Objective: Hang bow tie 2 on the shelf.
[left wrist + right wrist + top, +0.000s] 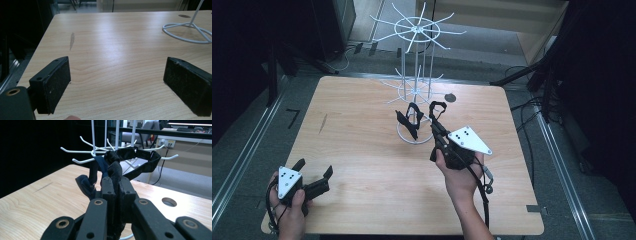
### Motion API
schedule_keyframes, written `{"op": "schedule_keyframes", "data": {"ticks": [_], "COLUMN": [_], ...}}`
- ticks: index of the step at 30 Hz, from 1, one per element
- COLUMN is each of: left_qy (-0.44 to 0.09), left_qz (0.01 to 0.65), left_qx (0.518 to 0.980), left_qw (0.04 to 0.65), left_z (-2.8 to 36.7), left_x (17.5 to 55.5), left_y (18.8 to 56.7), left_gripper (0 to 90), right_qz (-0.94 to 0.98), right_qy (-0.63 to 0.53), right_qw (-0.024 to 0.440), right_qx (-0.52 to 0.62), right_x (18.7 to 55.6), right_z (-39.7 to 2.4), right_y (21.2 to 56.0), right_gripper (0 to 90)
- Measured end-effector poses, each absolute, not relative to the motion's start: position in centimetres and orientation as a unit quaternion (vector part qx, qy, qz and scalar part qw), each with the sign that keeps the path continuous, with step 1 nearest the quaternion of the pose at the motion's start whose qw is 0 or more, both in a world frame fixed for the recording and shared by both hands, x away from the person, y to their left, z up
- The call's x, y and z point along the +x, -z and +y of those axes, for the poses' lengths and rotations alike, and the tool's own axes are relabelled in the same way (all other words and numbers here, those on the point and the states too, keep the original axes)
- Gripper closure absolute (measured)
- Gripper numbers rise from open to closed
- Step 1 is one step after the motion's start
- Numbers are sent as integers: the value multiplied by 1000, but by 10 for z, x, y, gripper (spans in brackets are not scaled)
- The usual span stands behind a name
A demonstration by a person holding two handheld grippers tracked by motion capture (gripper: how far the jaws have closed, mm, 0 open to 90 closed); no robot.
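Item: black strap [140, 161] clamped in closed right tongs [435, 120] beside white wire rack [416, 85] on counter [372, 165]; left tongs [314, 172] open, empty; risk: strap misses hook, drops.

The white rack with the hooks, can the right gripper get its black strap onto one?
Probably yes. The right gripper holds the black strap beside the white rack, its loop already among the lower hooks, with nothing between them.

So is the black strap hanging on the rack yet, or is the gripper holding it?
Held. The right gripper is shut on the strap, whose loop sits beside the rack hooks; whether it touches one, I cannot tell.
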State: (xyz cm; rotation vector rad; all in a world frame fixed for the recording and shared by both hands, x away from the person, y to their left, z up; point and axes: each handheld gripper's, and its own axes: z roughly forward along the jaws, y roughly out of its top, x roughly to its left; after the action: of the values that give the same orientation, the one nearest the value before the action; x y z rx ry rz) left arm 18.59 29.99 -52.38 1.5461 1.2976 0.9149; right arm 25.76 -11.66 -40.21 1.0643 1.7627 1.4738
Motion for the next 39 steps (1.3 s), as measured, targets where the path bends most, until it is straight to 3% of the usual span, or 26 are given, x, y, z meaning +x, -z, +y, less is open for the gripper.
{"op": "schedule_keyframes", "data": {"ticks": [39], "left_qy": [-369], "left_qz": [524], "left_qx": [624], "left_qw": [447], "left_z": [300], "left_x": [186], "left_y": [524], "left_gripper": [81], "right_qz": [682], "right_qy": [-532], "right_qw": [284], "right_qx": [414], "right_x": [294], "right_z": [-104], "right_y": [421], "right_gripper": [863]}}
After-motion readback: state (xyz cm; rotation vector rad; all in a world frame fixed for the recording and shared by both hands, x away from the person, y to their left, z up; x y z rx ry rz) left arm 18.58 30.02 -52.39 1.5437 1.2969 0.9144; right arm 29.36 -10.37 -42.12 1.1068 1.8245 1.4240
